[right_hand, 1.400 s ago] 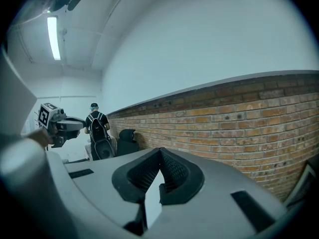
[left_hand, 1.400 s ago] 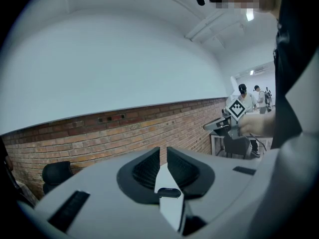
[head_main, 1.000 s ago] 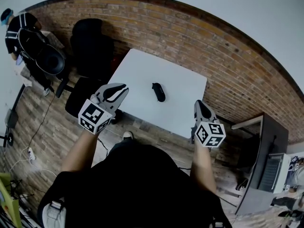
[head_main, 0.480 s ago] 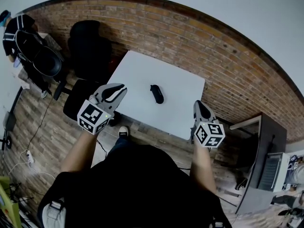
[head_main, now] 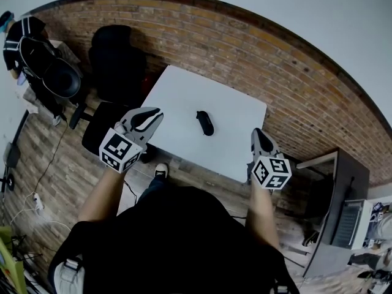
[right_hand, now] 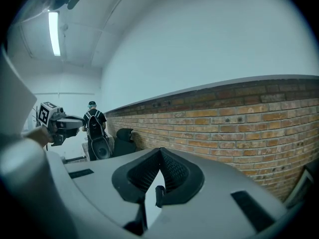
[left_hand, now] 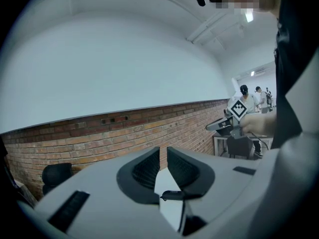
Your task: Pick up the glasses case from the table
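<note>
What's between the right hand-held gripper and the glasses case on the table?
Nothing: in the head view only bare white table separates the right hand-held gripper from the glasses case.

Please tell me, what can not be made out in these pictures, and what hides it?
1. The glasses case: in the head view it is too small and dark to show a seam or clasp. In the gripper views the left gripper and right gripper cover most of the table, so it cannot be picked out.
2. The table's legs: in the head view, hidden under its own top.
3. The person by the wall: in the head view, small and at the left edge.
</note>
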